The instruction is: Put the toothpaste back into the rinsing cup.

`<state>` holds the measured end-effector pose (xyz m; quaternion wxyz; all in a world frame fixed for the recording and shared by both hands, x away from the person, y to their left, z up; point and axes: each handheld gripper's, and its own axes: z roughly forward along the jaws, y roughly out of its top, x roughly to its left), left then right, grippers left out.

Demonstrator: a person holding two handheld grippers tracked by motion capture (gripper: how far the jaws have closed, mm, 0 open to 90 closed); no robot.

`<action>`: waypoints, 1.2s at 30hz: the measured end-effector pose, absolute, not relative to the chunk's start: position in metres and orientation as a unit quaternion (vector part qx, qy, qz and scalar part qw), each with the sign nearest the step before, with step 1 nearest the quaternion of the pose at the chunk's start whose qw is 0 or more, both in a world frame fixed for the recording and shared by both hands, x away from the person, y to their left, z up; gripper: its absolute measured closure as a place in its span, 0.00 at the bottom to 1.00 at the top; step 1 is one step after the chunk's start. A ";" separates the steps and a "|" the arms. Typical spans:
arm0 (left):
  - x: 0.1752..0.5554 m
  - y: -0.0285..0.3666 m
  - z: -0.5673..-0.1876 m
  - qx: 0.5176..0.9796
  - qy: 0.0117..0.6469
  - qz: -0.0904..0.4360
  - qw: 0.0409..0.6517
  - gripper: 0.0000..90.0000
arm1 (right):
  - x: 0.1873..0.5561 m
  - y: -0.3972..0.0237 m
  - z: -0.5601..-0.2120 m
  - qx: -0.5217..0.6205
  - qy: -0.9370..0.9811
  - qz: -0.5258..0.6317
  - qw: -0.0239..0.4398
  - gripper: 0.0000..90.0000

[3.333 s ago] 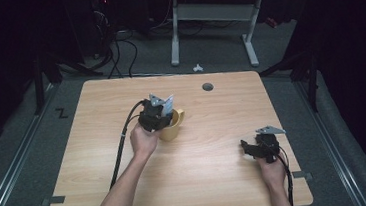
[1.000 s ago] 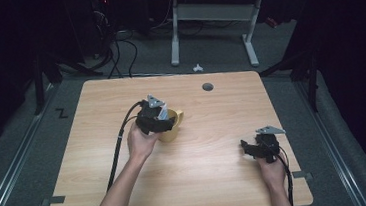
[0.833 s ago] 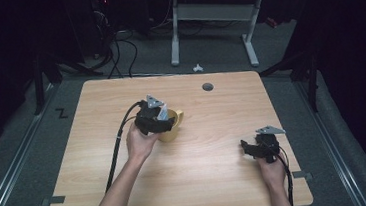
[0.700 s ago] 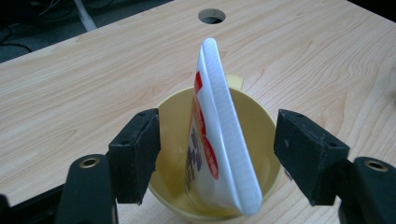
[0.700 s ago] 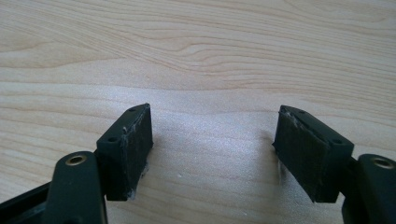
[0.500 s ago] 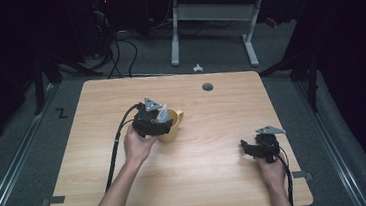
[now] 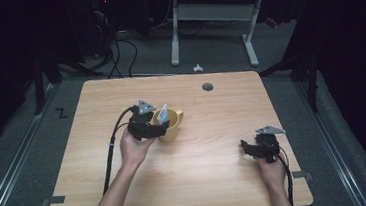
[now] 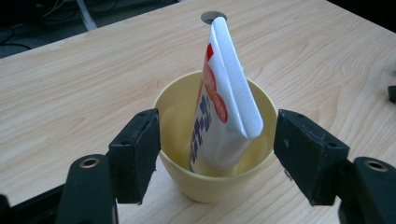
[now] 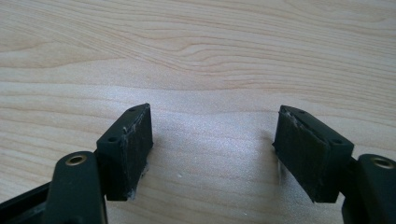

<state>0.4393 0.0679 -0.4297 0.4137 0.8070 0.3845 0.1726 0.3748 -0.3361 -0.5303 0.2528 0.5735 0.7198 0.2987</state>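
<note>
A: Where is the left hand-held gripper [image 8: 212, 156]?

B: In the high view it sits just beside the small pale-yellow plastic cup [image 7: 169, 126], on the cup's left side, held by the person's left hand [image 7: 134, 148]. Its black cable [image 7: 111, 149] trails back toward the near edge of the light wooden table [image 7: 218, 180].

A: And its jaws?

B: Spread wide. In the left gripper view the two black pads stand either side of the yellow cup [image 8: 212, 179], the left pad close against the wall, the right one a little apart. I cannot tell whether the left pad actually touches. They grip nothing.

A: What is in the cup?

B: A white squeeze tube with red, orange and blue print [image 8: 224, 102]. It stands in the cup with its flat crimped end up, leaning toward the far side, and rises well above the rim. From above, its pale tip [image 7: 162, 113] pokes out just ahead of the gripper.

A: The right hand-held gripper [image 7: 254, 147]?

B: Well apart from the cup, near the table's right front corner, in the person's right hand [image 7: 272, 168]. Its own view shows the jaws wide apart over bare wood [image 9: 210, 70], with nothing between them.

A: Anything beyond the cup?

B: A round dark grommet hole [image 7: 207, 87] in the tabletop, farther off.
</note>
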 end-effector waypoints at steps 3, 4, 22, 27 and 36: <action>0.437 0.069 -0.430 0.807 0.383 0.166 0.418 0.36 | 0.375 -0.336 -0.530 0.573 0.720 0.299 0.253 0.31; 0.436 0.069 -0.430 0.807 0.382 0.165 0.418 0.36 | 0.375 -0.336 -0.530 0.573 0.720 0.299 0.253 0.31; 0.425 0.078 -0.426 0.802 0.380 0.169 0.427 0.36 | 0.375 -0.336 -0.530 0.573 0.720 0.299 0.253 0.31; 0.422 0.082 -0.425 0.801 0.381 0.171 0.428 0.36 | 0.375 -0.336 -0.530 0.573 0.720 0.299 0.253 0.31; 0.418 0.089 -0.424 0.797 0.383 0.173 0.434 0.37 | 0.375 -0.336 -0.530 0.573 0.720 0.299 0.253 0.31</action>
